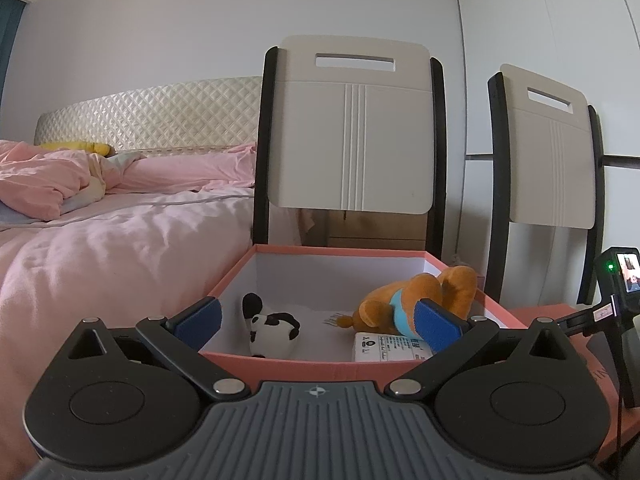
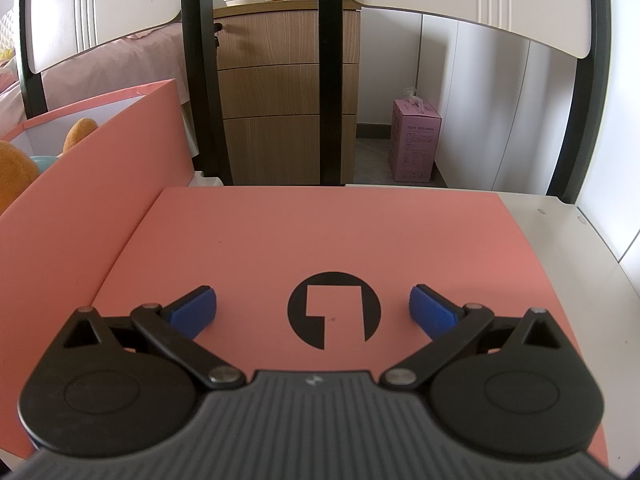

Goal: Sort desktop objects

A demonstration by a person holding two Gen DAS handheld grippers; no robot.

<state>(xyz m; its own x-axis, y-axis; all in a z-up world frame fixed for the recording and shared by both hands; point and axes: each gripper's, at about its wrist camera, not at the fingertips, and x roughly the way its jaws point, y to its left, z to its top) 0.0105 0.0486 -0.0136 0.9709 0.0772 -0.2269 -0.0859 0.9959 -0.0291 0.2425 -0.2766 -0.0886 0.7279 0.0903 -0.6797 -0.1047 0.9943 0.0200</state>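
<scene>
From the left wrist view, a pink-quilted bed (image 1: 100, 240) fills the left side, its far edge cut off by the frame. The left claw (image 1: 318, 326) hangs spread wide and empty above the near wall of an open pink box (image 1: 320, 362). Three things lie inside the box: a black-and-white plush (image 1: 272, 330) on the left, its lower part hidden by the box wall; a white labelled packet (image 1: 384, 346), partly hidden behind the right finger; and an orange plush (image 1: 404, 302) in a blue shirt leaning on the right wall, its head out of sight. Two chair backs (image 1: 352, 128) stand behind the box.

In the right wrist view, the orange plush (image 2: 16, 168) peeks over the box wall (image 2: 100, 168), mostly concealed. The right claw (image 2: 312, 312) is also spread and holds nothing, hovering over a flat pink lid (image 2: 328, 232) with one black round logo (image 2: 334, 311). The lid rests on the white desk (image 2: 592, 264). One pink carton (image 2: 414, 146) sits on the floor beyond, its print too small to read.
</scene>
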